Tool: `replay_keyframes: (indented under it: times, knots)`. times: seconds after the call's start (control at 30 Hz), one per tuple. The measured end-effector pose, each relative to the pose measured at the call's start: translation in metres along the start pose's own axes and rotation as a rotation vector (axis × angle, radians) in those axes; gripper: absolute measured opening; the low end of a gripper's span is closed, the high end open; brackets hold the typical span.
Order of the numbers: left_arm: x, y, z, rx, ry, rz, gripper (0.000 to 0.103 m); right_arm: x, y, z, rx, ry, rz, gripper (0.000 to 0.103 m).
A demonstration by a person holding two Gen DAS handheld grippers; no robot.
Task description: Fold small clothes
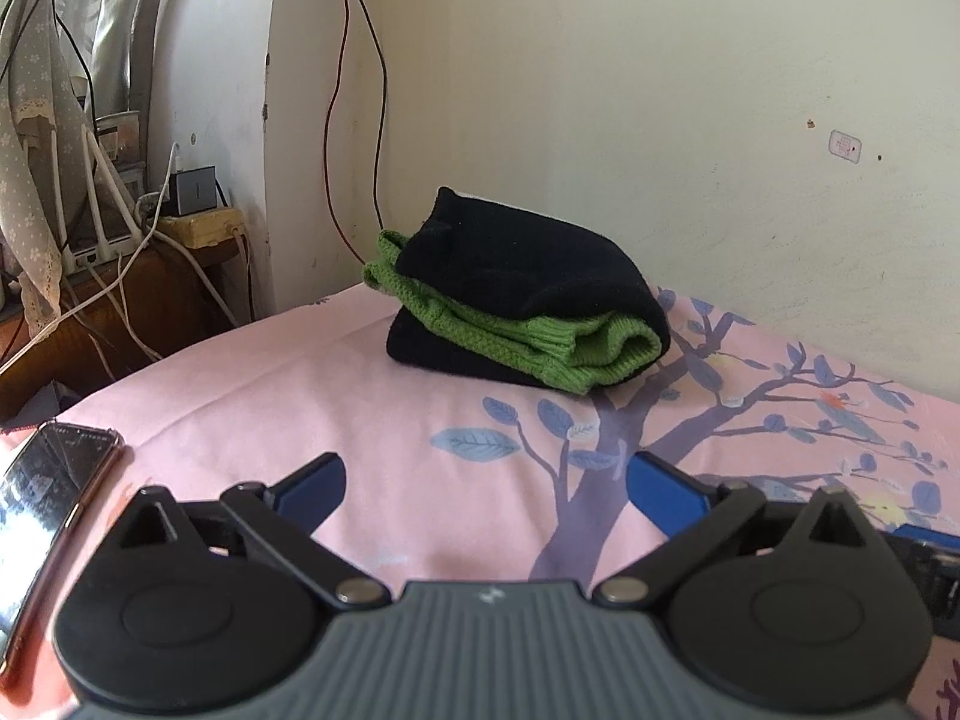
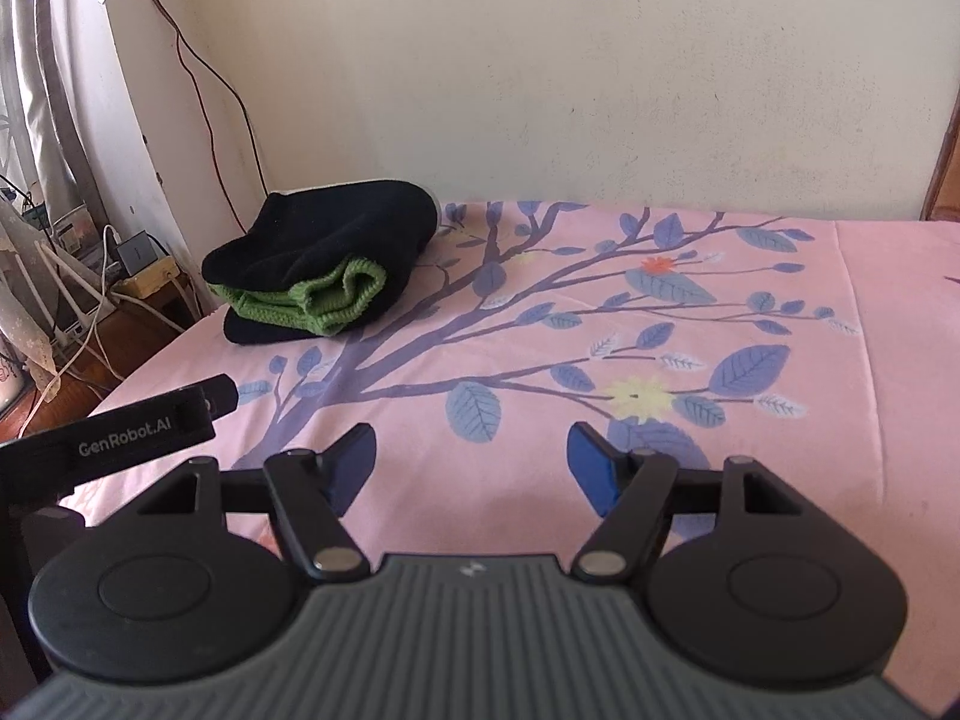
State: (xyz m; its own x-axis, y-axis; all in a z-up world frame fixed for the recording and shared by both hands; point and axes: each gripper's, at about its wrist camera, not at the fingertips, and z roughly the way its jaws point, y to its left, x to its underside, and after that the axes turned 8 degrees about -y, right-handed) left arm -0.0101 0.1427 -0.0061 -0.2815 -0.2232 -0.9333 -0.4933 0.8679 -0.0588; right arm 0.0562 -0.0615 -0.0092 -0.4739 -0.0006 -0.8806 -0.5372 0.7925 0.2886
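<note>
A folded black and green knit garment [image 1: 528,300] lies in a bundle on the pink tree-print sheet [image 1: 300,396], near the wall at the far left corner. It also shows in the right wrist view [image 2: 324,264]. My left gripper [image 1: 486,480] is open and empty, low over the sheet, well short of the bundle. My right gripper [image 2: 474,456] is open and empty, over the sheet [image 2: 600,330], with the bundle far to its front left. The left gripper's body [image 2: 132,432] shows at the right view's left edge.
A phone [image 1: 48,510] lies on the bed's left edge. Past that edge stands a wooden side table [image 1: 120,300] with cables, a router and a charger. The cream wall [image 1: 660,90] runs behind the bed, with two thin wires [image 1: 354,120] hanging down it.
</note>
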Motion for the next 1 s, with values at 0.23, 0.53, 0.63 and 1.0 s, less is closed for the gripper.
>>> replay_keyframes:
  times: [0.23,0.53,0.63,1.0]
  knots:
    - [0.001,-0.005,0.001,-0.027,0.020,0.039,0.103,0.002,0.010,-0.003,-0.026,-0.014,-0.063,0.077]
    - [0.000,-0.003,0.005,-0.039,0.044,0.025,0.103,0.003,0.010,-0.002,-0.028,-0.001,-0.066,0.078]
    - [0.001,-0.004,0.004,-0.053,0.044,0.035,0.103,0.003,0.009,-0.002,-0.025,0.000,-0.060,0.078]
    - [0.001,-0.002,0.008,-0.083,0.069,0.028,0.103,0.002,0.006,-0.002,-0.027,0.002,-0.045,0.079]
